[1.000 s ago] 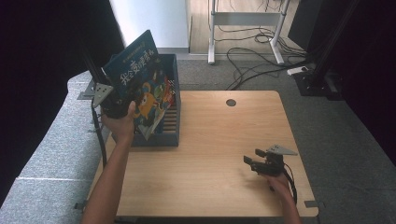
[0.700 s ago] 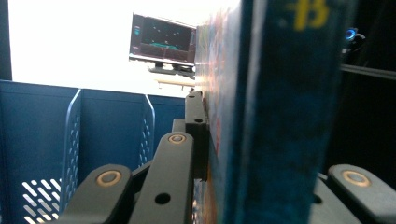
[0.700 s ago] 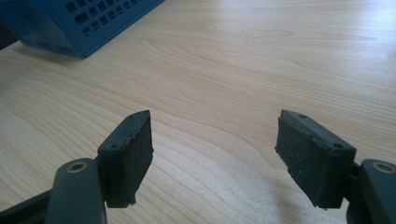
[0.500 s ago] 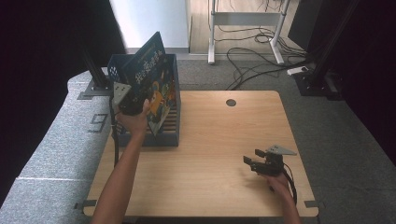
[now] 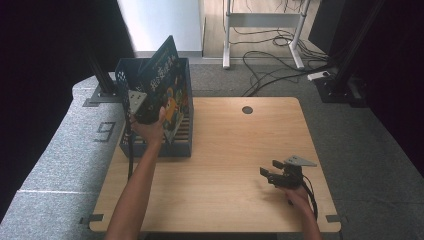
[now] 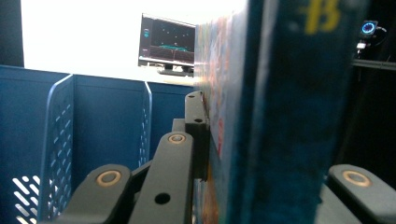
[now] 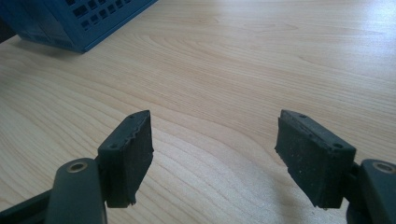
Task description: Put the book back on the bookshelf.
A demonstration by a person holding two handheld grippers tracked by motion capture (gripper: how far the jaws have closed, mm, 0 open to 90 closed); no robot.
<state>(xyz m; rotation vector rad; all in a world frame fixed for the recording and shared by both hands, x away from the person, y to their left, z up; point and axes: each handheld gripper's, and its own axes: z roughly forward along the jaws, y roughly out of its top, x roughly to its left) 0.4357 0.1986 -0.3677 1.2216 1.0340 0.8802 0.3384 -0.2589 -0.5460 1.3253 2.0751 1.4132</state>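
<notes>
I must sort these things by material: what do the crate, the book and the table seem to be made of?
Crate: likely rigid plastic, matt blue, with moulded slots and perforated walls.
Book: printed paper or card, glossy colourful cover.
Table: wood or wood-look laminate, pale with visible grain, smooth.

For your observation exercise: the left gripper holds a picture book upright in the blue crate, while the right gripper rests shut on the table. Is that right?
One slip: the right gripper is open, as the right gripper view shows, nothing between its jaws. The left gripper does hold the picture book in the blue crate.
</notes>
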